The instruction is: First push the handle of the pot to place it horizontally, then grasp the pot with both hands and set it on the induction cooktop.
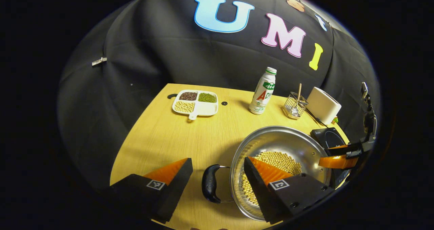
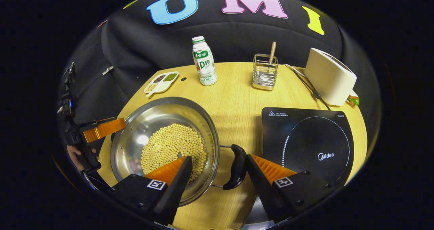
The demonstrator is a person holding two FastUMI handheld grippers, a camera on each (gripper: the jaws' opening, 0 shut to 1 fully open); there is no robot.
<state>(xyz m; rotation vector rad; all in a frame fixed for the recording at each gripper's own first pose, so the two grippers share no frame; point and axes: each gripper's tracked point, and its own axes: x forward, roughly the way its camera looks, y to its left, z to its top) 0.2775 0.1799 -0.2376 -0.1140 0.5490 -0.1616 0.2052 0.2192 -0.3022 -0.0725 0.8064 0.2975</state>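
A steel pot (image 1: 281, 142) holding pale beans stands on the wooden table (image 1: 169, 135). Its black side handle (image 1: 211, 183) juts out level between the spread fingers of my left gripper (image 1: 217, 160), which is open, one finger over the beans. In the right gripper view the pot (image 2: 142, 121) sits left of the black induction cooktop (image 2: 308, 142). The pot's other handle (image 2: 237, 167) lies between the fingers of my right gripper (image 2: 218, 158), also open. The cooktop (image 1: 327, 137) peeks out behind the pot. Each view shows the opposite gripper at the far rim: right gripper (image 1: 330, 155), left gripper (image 2: 112, 124).
At the back of the table stand a white milk bottle (image 2: 204, 62), a wire holder (image 2: 265, 72) with a wooden utensil, and a white toaster (image 2: 329, 77) with its cord. A divided dish of beans (image 1: 196, 102) lies at the far left. A hand (image 2: 73, 152) holds the left gripper.
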